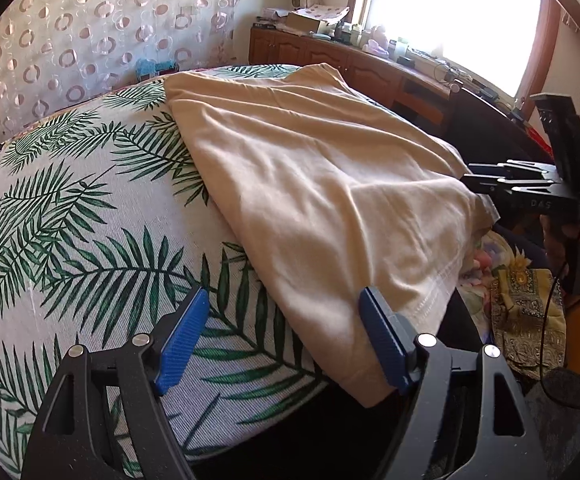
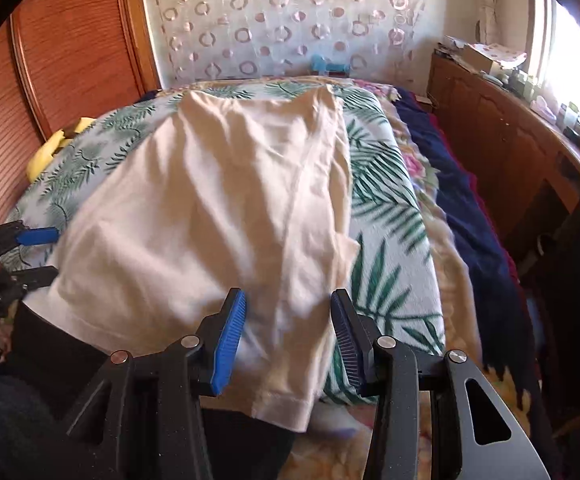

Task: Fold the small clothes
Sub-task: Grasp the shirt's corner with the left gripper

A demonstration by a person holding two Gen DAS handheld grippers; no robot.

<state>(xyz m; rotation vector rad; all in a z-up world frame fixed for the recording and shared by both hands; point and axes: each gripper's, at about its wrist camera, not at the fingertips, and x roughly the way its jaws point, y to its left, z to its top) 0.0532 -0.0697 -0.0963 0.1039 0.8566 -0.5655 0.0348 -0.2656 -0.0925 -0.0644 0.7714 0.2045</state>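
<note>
I am holding the left gripper low at the near edge of the bed, jaws standing wide apart; its right pad is lying just at the hem corner of the cream garment, the left pad over bare cover. My right gripper is hovering with jaws apart too, nothing between them but the garment's near end below. The garment is lying spread and wrinkled along the palm-leaf cover, its near hem hanging slightly over the edge. Beside the cover a floral blanket and a dark blue blanket are showing. Farther back, a wooden cabinet is running under the window, and a circle-patterned curtain is hanging behind the bed.
</note>
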